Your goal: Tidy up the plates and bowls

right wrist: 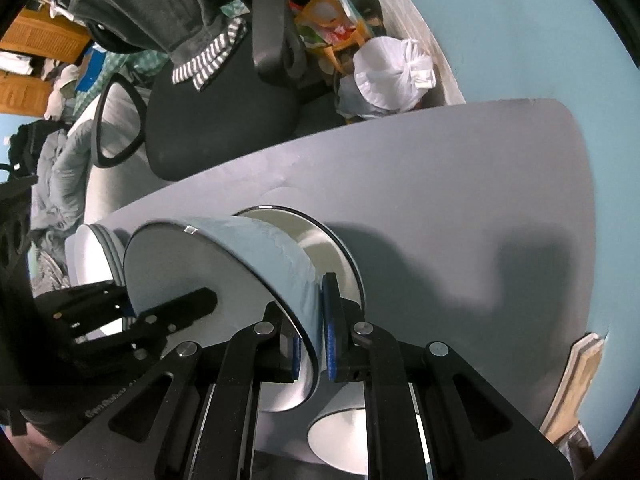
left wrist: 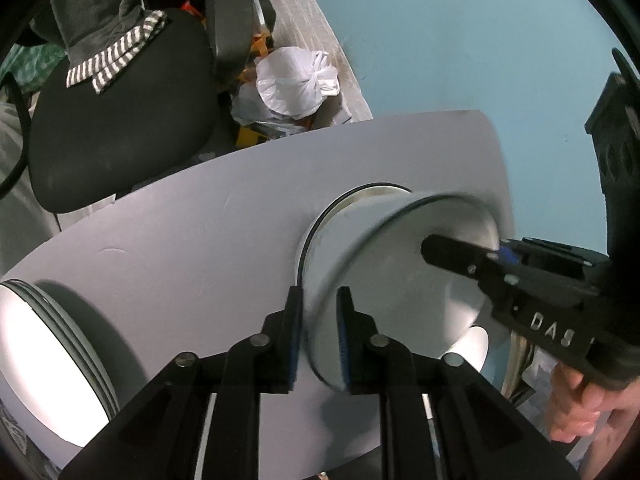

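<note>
A pale bowl hangs tilted over a second dark-rimmed bowl that stands on the grey table. My left gripper straddles the near rim; its pads stand slightly off the blurred wall, open. On the opposite rim, my right gripper is shut, one finger inside the bowl and one outside. Whether the tilted bowl touches the lower one I cannot tell.
A stack of white plates sits at the table's left end. Another white bowl lies near the front edge. Beyond the table are a black office chair and a white bag. A person's hand holds the right gripper.
</note>
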`<state>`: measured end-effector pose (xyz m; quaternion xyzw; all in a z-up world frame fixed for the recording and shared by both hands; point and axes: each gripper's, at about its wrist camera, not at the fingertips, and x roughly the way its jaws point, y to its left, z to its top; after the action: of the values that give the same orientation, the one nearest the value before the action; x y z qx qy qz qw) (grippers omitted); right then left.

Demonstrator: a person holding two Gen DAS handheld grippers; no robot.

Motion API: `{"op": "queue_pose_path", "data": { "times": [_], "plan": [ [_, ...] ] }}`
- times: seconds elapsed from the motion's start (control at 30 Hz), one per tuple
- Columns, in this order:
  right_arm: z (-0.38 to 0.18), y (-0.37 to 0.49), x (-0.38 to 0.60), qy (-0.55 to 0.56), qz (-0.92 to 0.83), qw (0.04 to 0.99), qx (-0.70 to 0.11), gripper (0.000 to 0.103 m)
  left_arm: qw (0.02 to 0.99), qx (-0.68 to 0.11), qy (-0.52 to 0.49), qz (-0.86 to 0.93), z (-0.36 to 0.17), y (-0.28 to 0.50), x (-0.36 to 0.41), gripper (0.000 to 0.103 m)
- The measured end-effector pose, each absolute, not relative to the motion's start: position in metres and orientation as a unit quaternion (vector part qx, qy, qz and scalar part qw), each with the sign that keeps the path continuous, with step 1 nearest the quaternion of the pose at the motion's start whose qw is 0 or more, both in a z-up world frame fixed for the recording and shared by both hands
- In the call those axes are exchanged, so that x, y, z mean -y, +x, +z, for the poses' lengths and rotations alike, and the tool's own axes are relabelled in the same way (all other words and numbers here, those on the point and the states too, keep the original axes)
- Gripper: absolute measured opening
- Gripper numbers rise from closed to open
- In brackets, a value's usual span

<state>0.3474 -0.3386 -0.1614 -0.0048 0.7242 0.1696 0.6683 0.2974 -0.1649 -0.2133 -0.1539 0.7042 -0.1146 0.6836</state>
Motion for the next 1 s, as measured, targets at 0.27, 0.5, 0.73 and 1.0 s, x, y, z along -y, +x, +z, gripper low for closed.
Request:
{"op": "queue_pose_path", "data": {
  "times": [0.27, 0.5, 0.73, 1.0],
  "plan": [
    [-0.159, 0.348, 0.352, -0.010, 0.148, 0.676, -0.722, 0.017, 0.686, -0.703, -0.151, -0.115, -0.219, 0.295, 0.170, 0.025],
    [-0.146, 0.341, 0.358, 0.014, 0.157, 0.682, -0.715, 0.029, 0.703, -0.689, -0.140, -0.106, -0.205, 0.281, 0.165, 0.041],
    [-0.123, 0.320, 0.354, -0.033, 0.147, 0.714, -0.684, 0.058, 0.734, -0.660, -0.126, -0.102, -0.176, 0.258, 0.162, 0.053],
    [-0.096, 0.293, 0.355, -0.057, 0.141, 0.738, -0.657, 0.061, 0.765, -0.626, -0.107, -0.107, -0.142, 0.228, 0.164, 0.062]
  ]
}}
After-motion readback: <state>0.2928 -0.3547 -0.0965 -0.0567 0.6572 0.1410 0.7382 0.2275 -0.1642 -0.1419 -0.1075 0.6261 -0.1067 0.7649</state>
